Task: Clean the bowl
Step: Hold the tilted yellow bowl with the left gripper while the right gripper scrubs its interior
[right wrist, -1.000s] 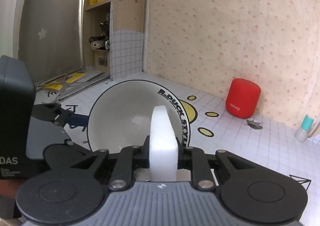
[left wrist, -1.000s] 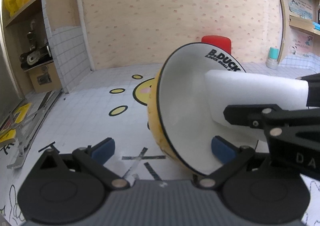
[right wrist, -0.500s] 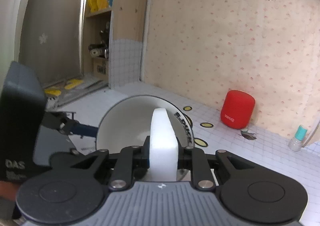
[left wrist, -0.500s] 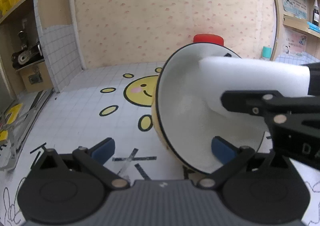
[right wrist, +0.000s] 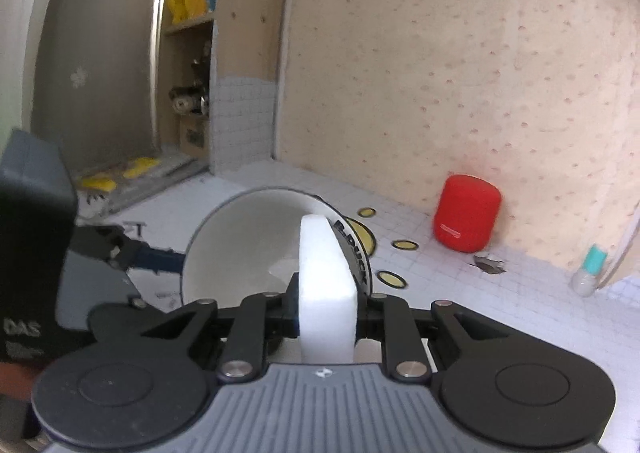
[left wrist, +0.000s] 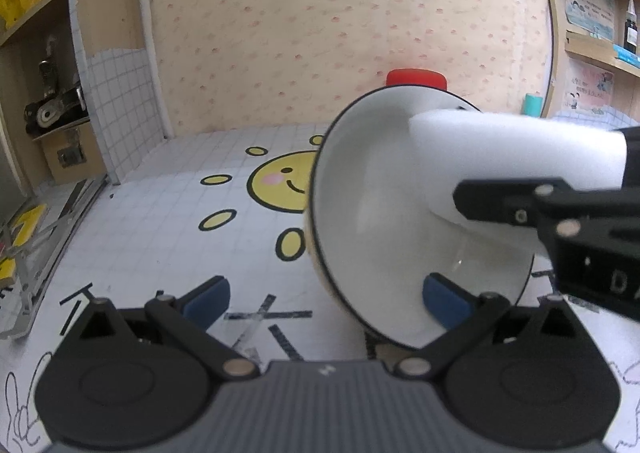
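Left wrist view: the left tongs (left wrist: 326, 295) stand spread wide. One blue pad (left wrist: 444, 299) lies inside the bowl (left wrist: 372, 213) at its lower rim. The other is clear of the bowl's outer wall, with bare bench between.
Bowl: round and deep, tipped on its side just above the bench, mouth turned toward the right tongs (right wrist: 328, 305). It is glossy white inside, has a thin black rim line, and is yellow outside.
Sponge: the sponge (right wrist: 326, 273) is a thick white foam block with a matte face and rounded front corners. It is pinched on edge between the right tongs, which are pressed together on it. Its front end reaches into the bowl's mouth against the white inner wall.
Bench: the bench (left wrist: 160, 221) has a white cover printed with a fine grey grid. A yellow smiling sun face (left wrist: 280, 185) shows just behind the bowl, and a cross of black tape (left wrist: 268, 317) lies in front of it.
Room: the wall (left wrist: 340, 33) behind the bowl is peach paper with small reddish flecks. Wooden shelves holding yellow items stand far to the bowl's left.
Right wrist view only: black lettering on the bowl's rim band; a whole red fabric-skinned cylinder (right wrist: 466, 219) beyond the bowl by the wall; a small teal-capped bottle (right wrist: 590, 271) farther off.
Left wrist view only: the bowl's yellow outside, and only the red cylinder's top above the rim.
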